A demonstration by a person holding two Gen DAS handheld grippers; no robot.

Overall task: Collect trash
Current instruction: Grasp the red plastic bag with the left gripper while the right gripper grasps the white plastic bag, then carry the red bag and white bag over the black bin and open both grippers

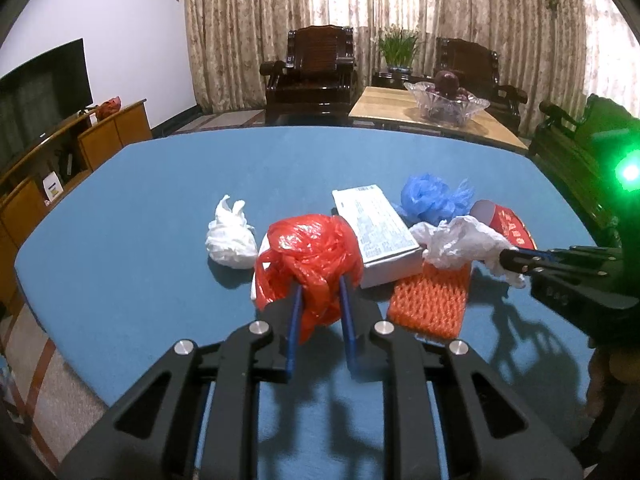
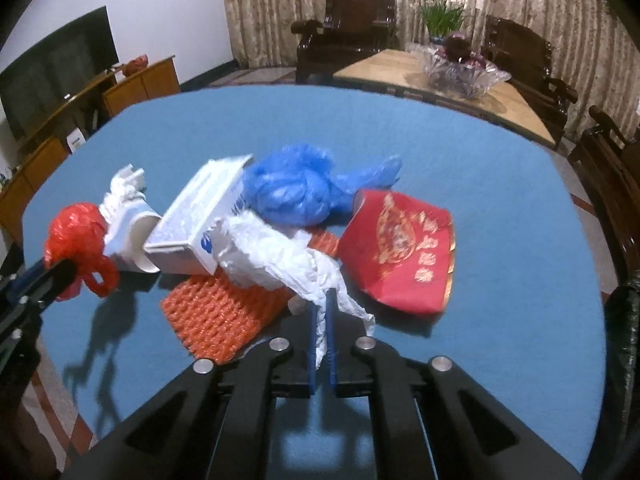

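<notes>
In the lower middle of the left wrist view, the left hand-held gripper [image 1: 320, 292] is pinched on the crumpled red plastic bag [image 1: 310, 258], which bulges between the two blue pads. In the lower middle of the right wrist view, the right hand-held gripper [image 2: 322, 304] is pressed together on a trailing twist of the white plastic bag [image 2: 280, 258]. Both bags are judged to be ready for lifting away; each should be raised straight up and slowly, since thin film can be pulled out of a narrow pinch.

The white bag is draped over the orange foam net [image 2: 224, 312] and touches the white carton [image 2: 200, 216], so either could be dragged along if the pull is made sideways. Just beside the red bag a paper cup [image 2: 134, 240] lies on its side, and a wad of white tissue [image 1: 231, 236] rests left of centre in the left view. Behind the carton the blue plastic bag [image 2: 292, 192] is bunched, with the red envelope [image 2: 404, 248] to its right. All of it sits on the blue bench [image 2: 500, 184]. No bin is seen in either view. Farther back, in the upper right, a glass fruit bowl [image 2: 464, 70] stands on a wooden table among dark armchairs.
</notes>
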